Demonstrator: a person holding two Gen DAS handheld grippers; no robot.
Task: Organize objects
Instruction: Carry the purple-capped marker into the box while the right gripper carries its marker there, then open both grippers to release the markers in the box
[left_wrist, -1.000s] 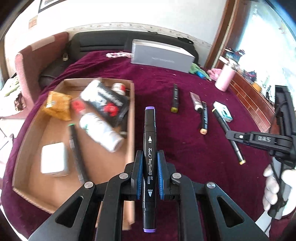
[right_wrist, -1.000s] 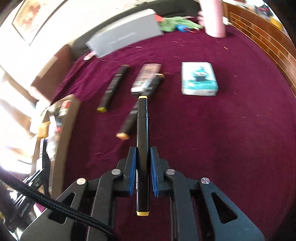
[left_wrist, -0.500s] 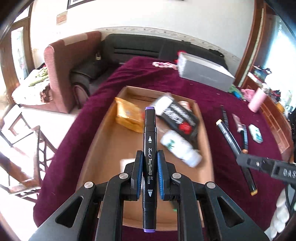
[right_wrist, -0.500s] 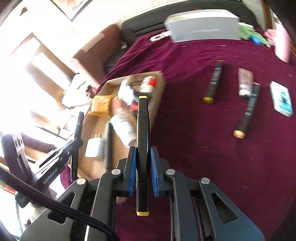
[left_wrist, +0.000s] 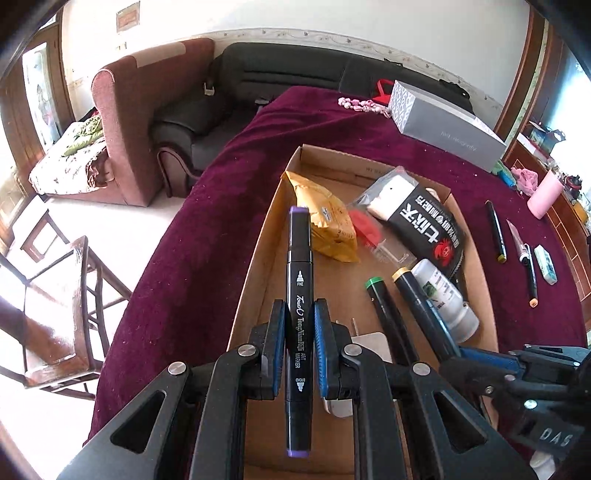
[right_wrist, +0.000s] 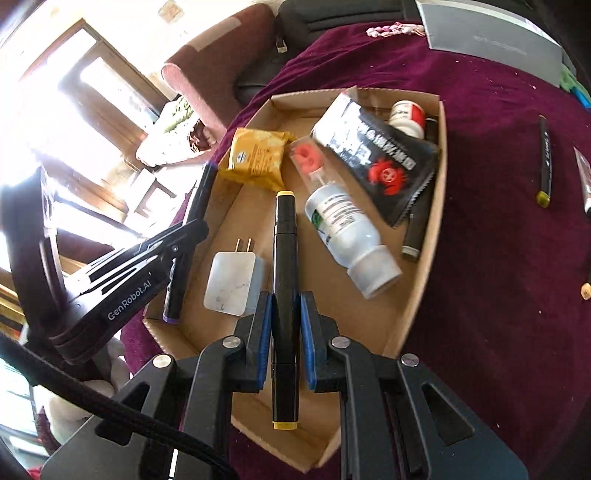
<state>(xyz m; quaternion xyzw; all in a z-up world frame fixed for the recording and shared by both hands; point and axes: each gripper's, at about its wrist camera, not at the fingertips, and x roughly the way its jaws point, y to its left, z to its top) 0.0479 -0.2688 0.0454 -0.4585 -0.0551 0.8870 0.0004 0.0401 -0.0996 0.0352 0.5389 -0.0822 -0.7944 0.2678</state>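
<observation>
Both of my grippers have swung across from the open maroon cloth to the shallow brown cardboard tray (left_wrist: 255, 258), which a second ago sat off to the side of each view. My left gripper (left_wrist: 299, 347) is pinching a black art marker with purple end caps (left_wrist: 300, 280) between its blue pads, the marker standing along the fingers over the tray's left wall. My right gripper (right_wrist: 284, 325) is clamped on a black marker with yellow end caps (right_wrist: 284, 258), held over the tray floor just beside a white wall-plug charger (right_wrist: 232, 282).

Inside the tray lie a yellow foil snack packet (right_wrist: 255, 157), a black glossy pouch with a red crab print (right_wrist: 384, 158), a white plastic bottle lying on its side (right_wrist: 351, 236), a clear tube with a red cap (right_wrist: 308, 158) and a small red-and-white jar (right_wrist: 406, 116). From the left wrist camera I also see a green-capped black marker (left_wrist: 388, 314) lying in the tray beside the bottle.

Out on the maroon velvet tablecloth (right_wrist: 498, 258), well apart from the tray, an olive-tipped black marker (right_wrist: 543, 162) lies loose. A long grey cardboard box (left_wrist: 443, 129) sits at the far edge.
</observation>
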